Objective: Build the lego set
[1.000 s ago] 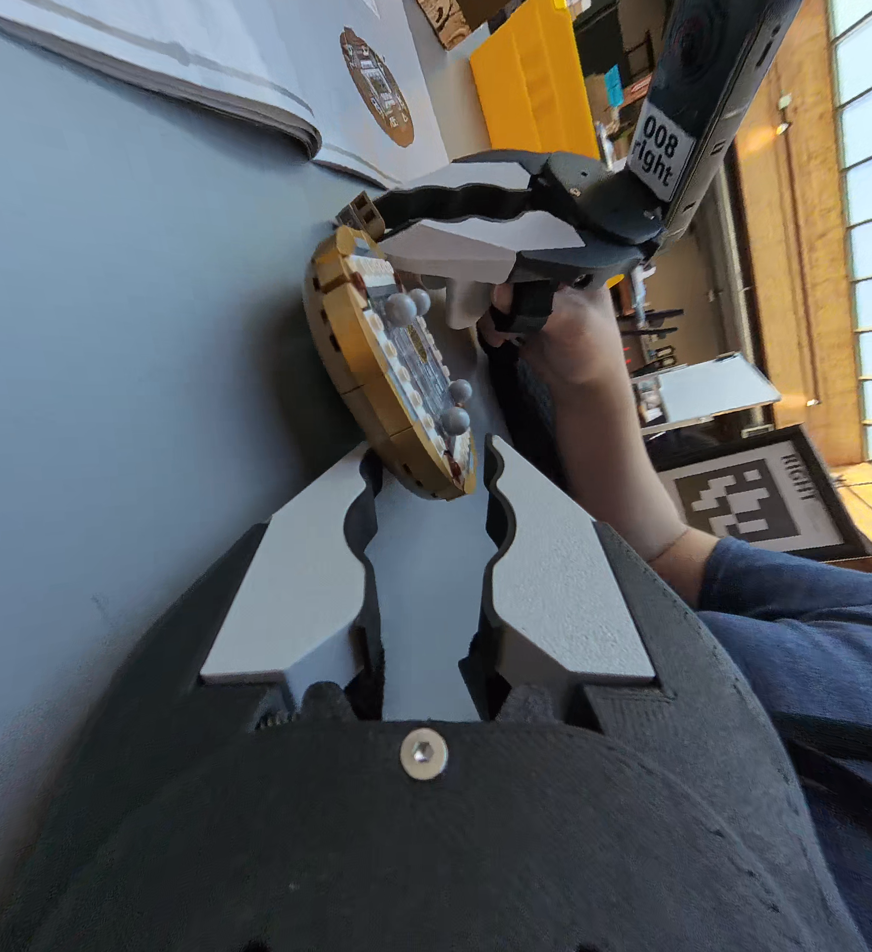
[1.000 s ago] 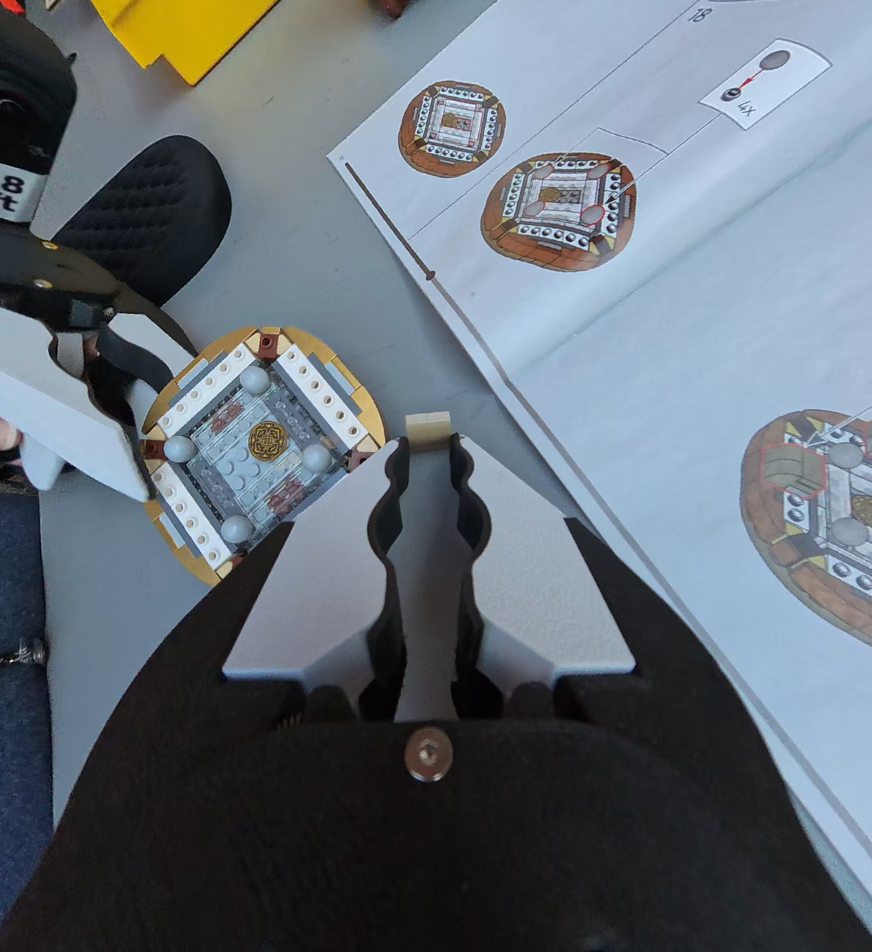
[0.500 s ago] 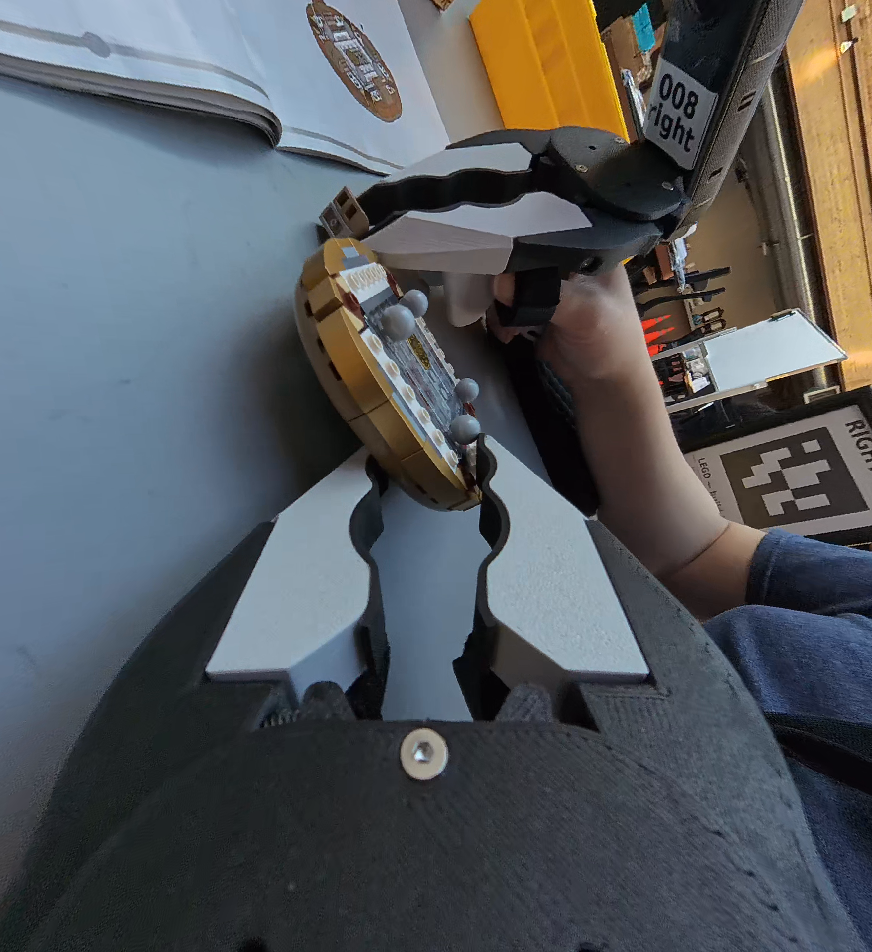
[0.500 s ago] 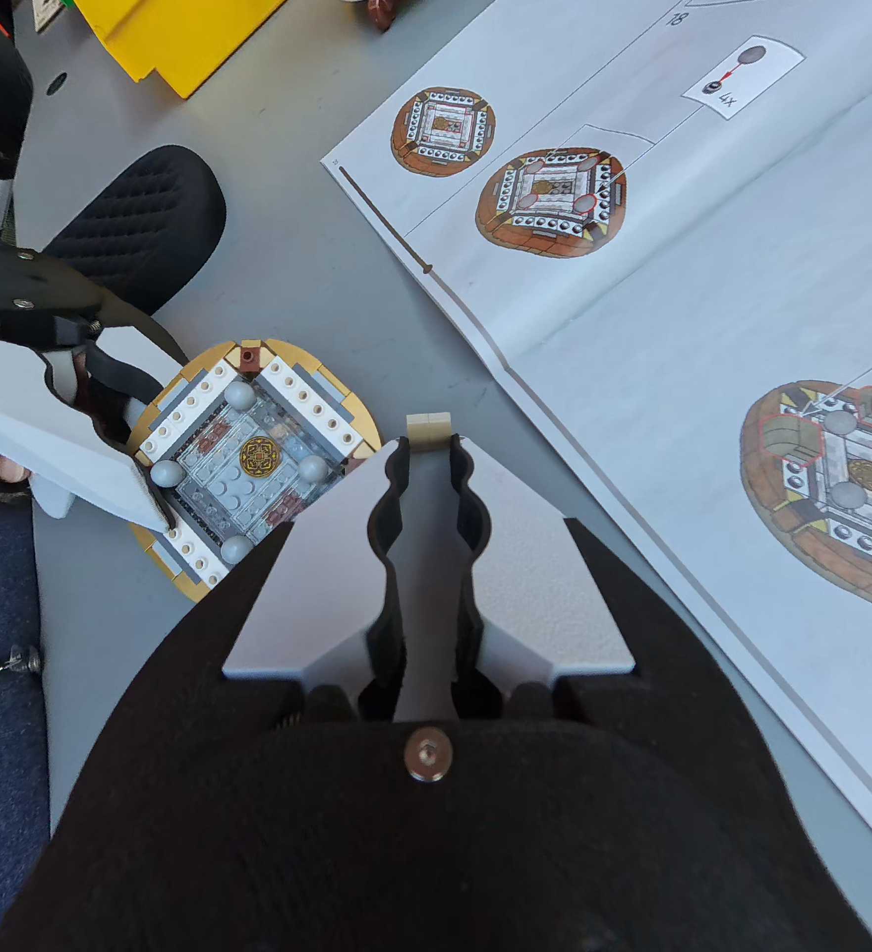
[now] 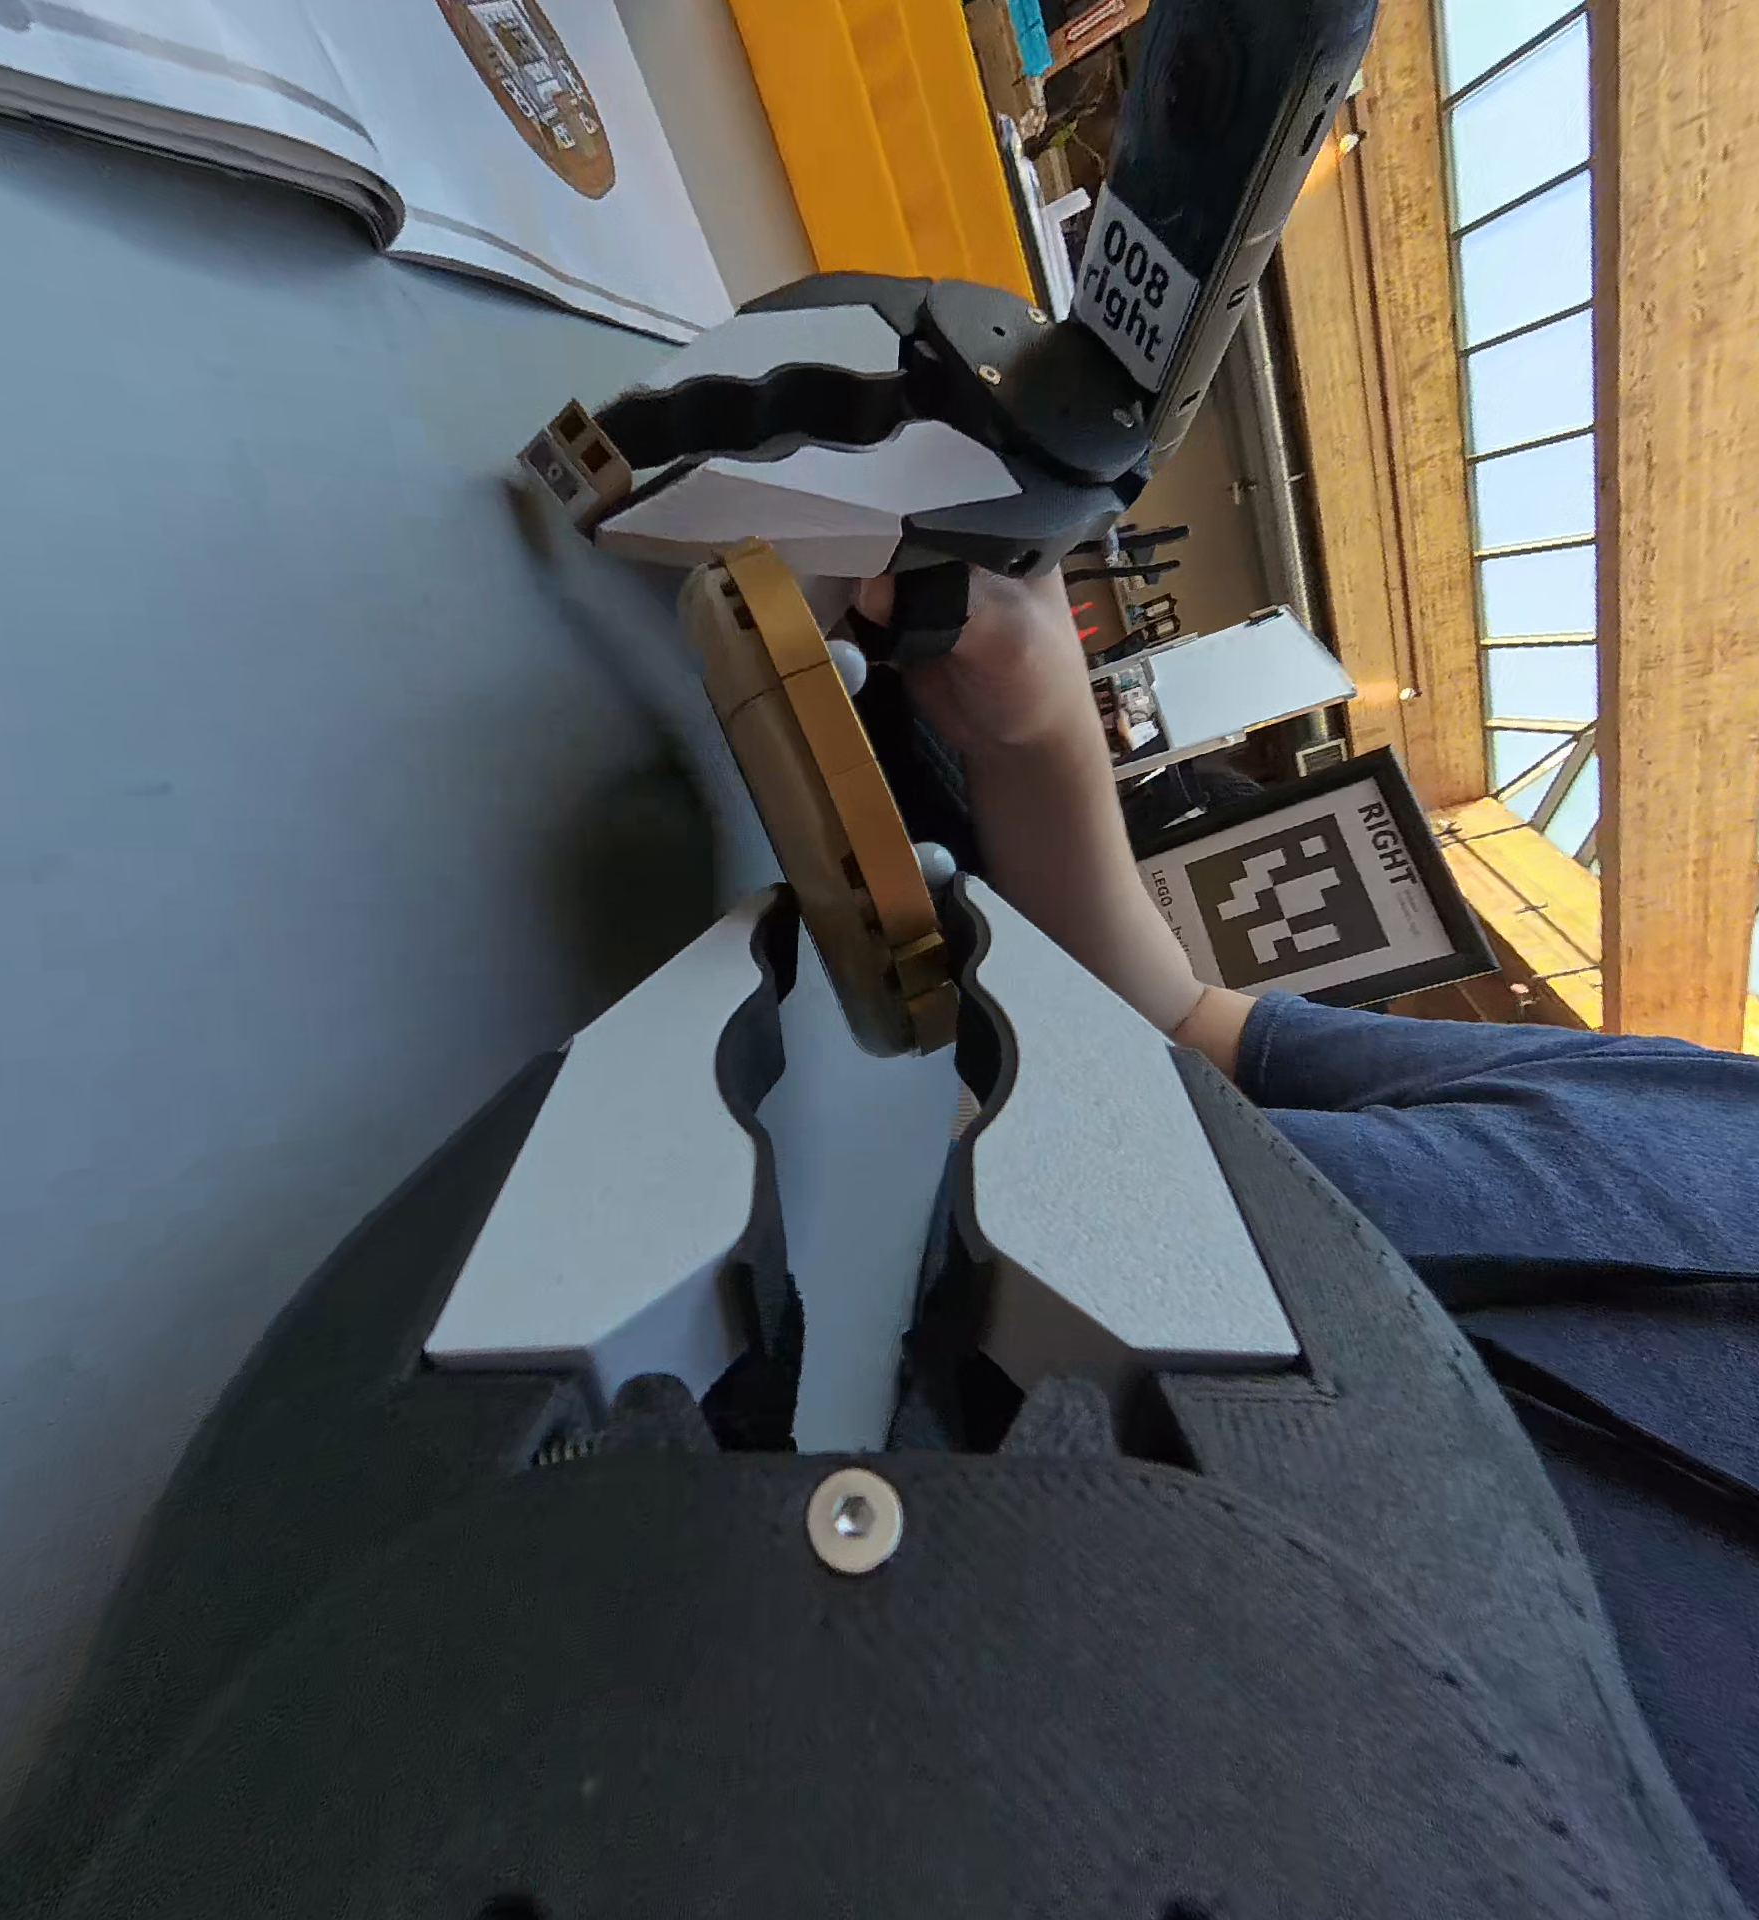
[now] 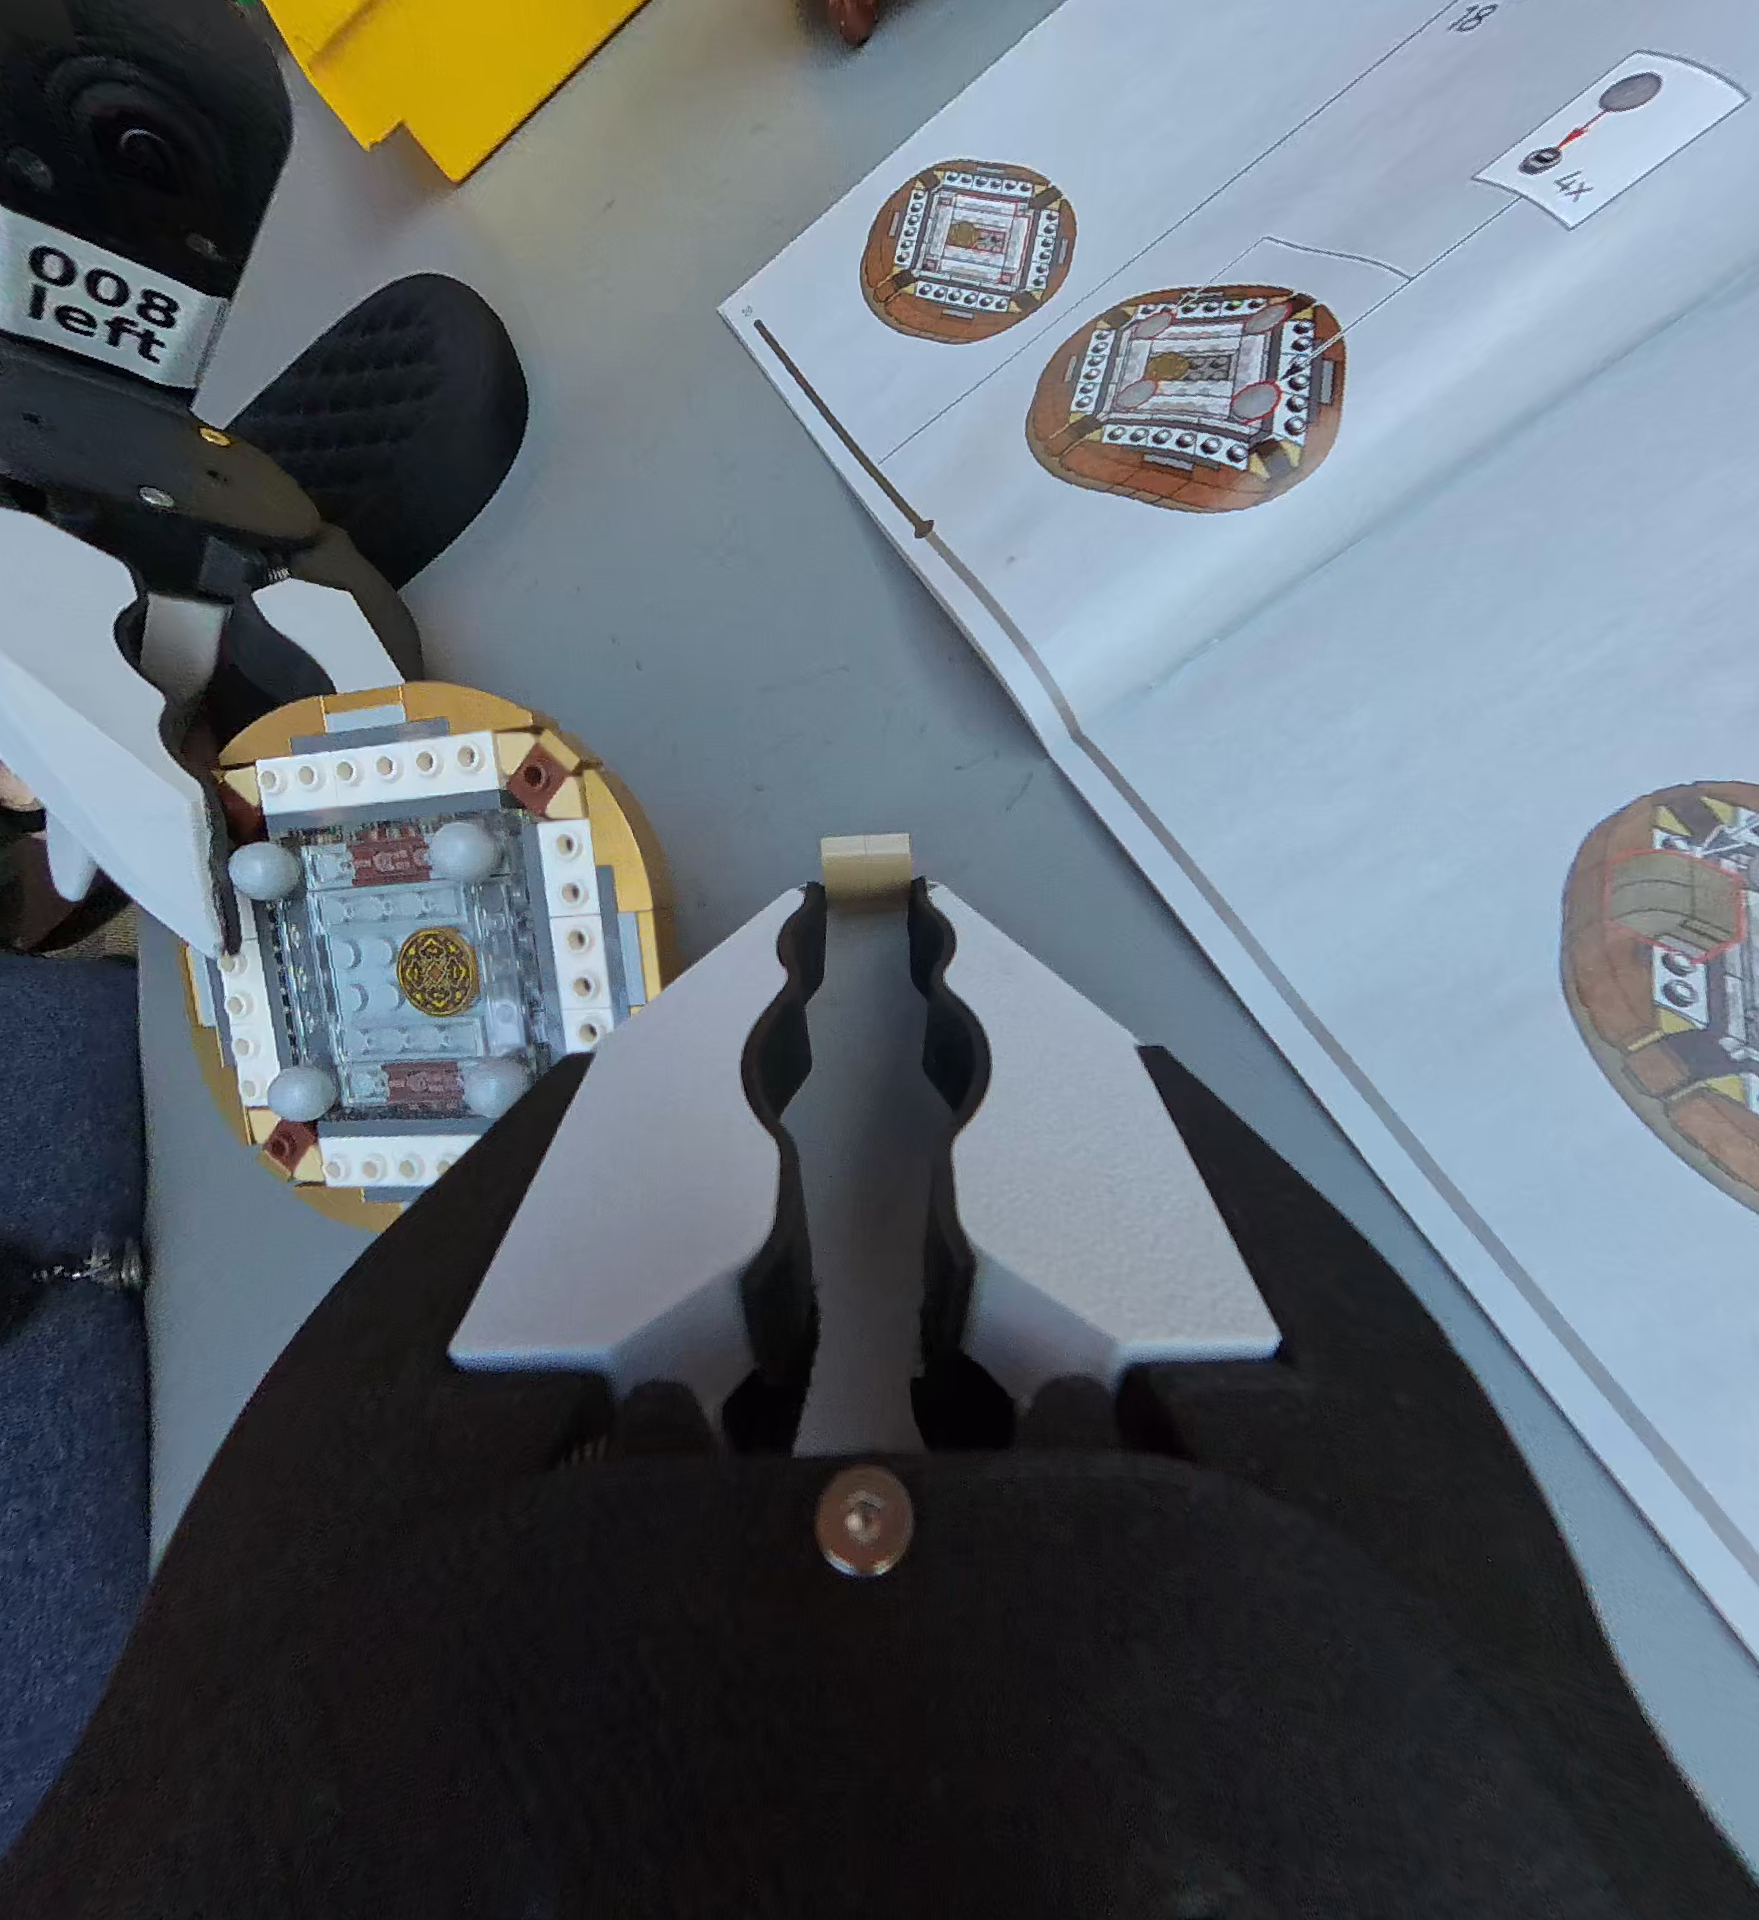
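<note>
The round gold-rimmed lego base with white studded bricks and grey knobs (image 6: 418,956) is gripped at its edge by the left gripper (image 5: 870,940), its jaws clenched on the rim, tilted above the grey counter (image 6: 729,582). The right gripper (image 6: 864,883) has its jaws clenched on a small tan lego brick (image 6: 864,860), just beside the base. An open instruction booklet (image 6: 1374,582) lies nearby
</note>
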Tool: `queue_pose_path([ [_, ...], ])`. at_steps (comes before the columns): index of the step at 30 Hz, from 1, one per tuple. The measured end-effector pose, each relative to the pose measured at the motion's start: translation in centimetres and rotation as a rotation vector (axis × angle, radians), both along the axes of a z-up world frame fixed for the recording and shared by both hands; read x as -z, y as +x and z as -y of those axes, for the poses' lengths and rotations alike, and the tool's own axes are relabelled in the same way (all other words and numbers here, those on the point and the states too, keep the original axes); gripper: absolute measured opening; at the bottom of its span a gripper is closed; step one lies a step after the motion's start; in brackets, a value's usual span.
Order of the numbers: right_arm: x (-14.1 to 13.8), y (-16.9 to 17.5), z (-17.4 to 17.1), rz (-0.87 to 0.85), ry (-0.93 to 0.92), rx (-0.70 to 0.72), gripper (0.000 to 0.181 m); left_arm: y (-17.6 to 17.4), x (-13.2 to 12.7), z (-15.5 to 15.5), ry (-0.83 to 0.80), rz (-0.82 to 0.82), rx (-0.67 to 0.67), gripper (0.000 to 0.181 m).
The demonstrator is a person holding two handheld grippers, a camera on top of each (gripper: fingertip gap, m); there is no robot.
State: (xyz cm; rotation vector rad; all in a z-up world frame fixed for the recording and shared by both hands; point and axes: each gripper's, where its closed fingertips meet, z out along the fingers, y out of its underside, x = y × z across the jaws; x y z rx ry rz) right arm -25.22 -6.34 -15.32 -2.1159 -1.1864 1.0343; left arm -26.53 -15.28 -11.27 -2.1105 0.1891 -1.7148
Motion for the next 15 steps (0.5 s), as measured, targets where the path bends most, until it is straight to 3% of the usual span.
queue_pose_path([
  [7, -1.6, -0.8, 2.8, -0.121, -0.24, -0.05, 0.015, -2.0, -4.1, -1.1, -0.141, 0.332, -0.051, 0.026],
  [15, -6.7, -3.6, 5.7, -0.471, -0.558, -0.114, 0.014, -3.1, -7.9, -1.9, -0.098, 0.358, 0.015, 0.027],
])
